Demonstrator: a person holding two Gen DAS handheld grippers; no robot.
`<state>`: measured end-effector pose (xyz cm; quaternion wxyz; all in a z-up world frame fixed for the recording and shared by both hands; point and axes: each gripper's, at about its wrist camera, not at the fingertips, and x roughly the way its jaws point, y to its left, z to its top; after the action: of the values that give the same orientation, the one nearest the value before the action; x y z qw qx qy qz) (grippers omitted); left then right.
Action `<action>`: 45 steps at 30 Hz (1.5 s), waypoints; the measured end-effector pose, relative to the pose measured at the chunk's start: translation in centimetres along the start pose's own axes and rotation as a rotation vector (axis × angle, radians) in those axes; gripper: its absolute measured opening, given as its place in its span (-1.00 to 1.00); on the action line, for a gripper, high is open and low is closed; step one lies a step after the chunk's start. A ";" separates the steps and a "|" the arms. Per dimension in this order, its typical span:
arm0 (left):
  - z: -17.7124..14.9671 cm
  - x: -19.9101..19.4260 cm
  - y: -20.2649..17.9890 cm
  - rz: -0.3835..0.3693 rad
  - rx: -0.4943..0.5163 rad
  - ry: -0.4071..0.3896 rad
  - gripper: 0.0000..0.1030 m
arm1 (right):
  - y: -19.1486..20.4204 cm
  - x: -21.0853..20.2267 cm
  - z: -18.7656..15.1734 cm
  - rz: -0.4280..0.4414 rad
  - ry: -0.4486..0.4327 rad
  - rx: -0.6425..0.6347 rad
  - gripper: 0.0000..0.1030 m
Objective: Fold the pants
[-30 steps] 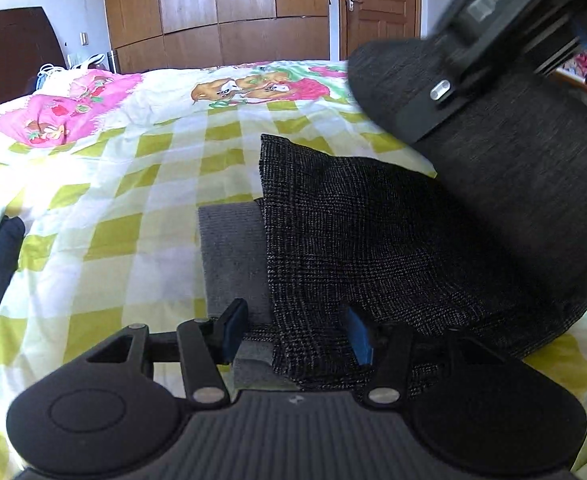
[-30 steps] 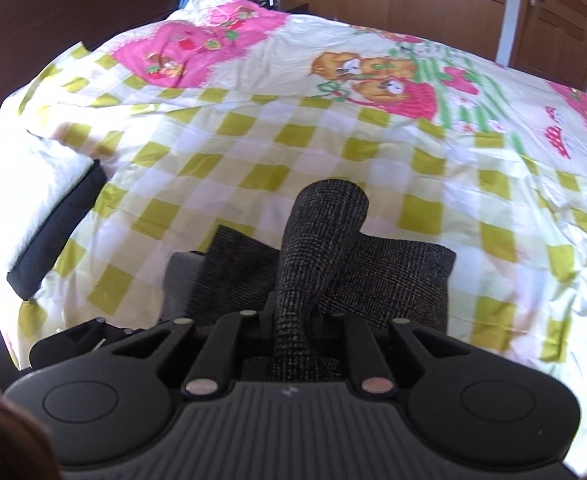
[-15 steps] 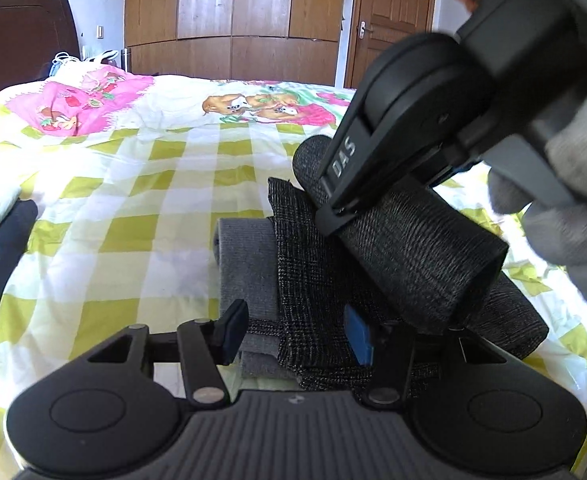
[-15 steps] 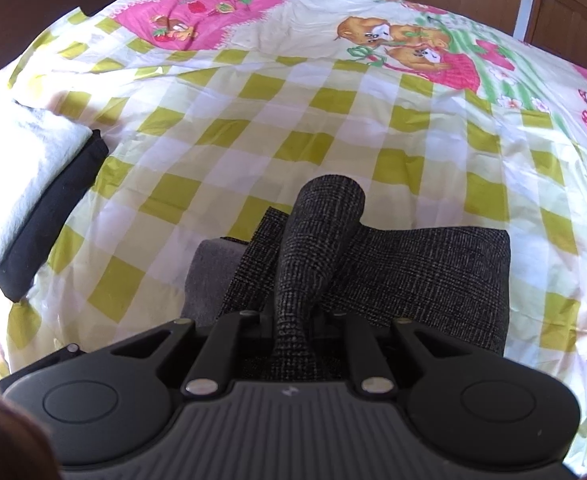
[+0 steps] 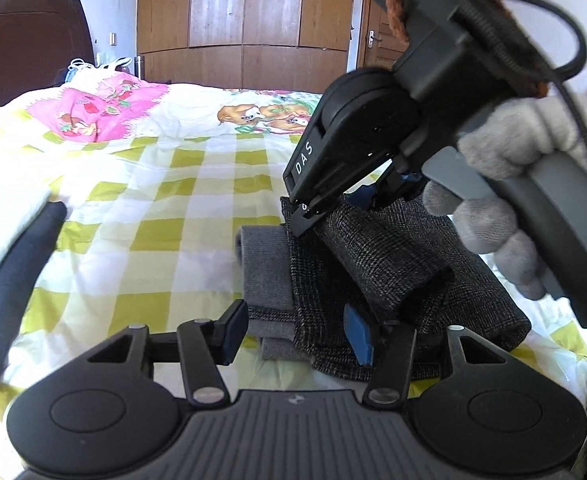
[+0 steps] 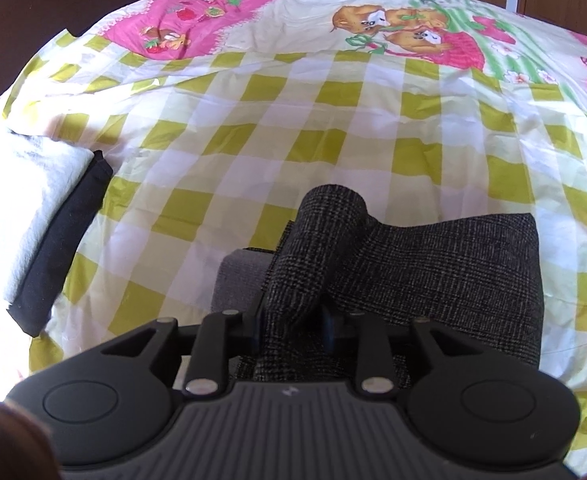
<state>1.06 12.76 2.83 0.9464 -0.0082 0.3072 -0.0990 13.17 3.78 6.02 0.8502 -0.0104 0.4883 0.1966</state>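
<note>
Pants [image 6: 453,264]: we see dark checked pants folded into a block on the bed [image 6: 293,128], lying over a plain grey folded piece [image 5: 265,268] that sticks out at their left edge.
Loose fold [image 6: 313,256]: one band of the checked cloth rises off the block in a rounded hump and runs back toward the right wrist camera.
Right tool [image 6: 293,326]: we have it angled down over the pants, gripped by a grey-gloved hand [image 5: 505,216]; its jaws have just been opening, and the hump of cloth sits between them (whether the pads press it now, we cannot tell).
Left tool [image 5: 297,330]: we hold it about half open at the near edge of the stack, nothing in its grip; its right pad [image 5: 359,338] stands over the checked cloth, its left pad [image 5: 233,330] beside the grey piece.
Bed: yellow-and-white checked cover with pink cartoon prints.
Left edge: a dark folded item [image 6: 61,240] beside a white one [image 6: 25,200].
</note>
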 end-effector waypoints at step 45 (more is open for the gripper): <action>2.1 -1.5 -4.0 -0.019 0.099 -0.029 0.37 | -0.4 0.0 0.0 0.080 0.015 -0.131 -0.35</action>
<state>0.32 9.00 5.71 0.9491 0.0343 0.2881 -0.1229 13.35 3.39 5.99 0.8355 -0.0481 0.4808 0.2617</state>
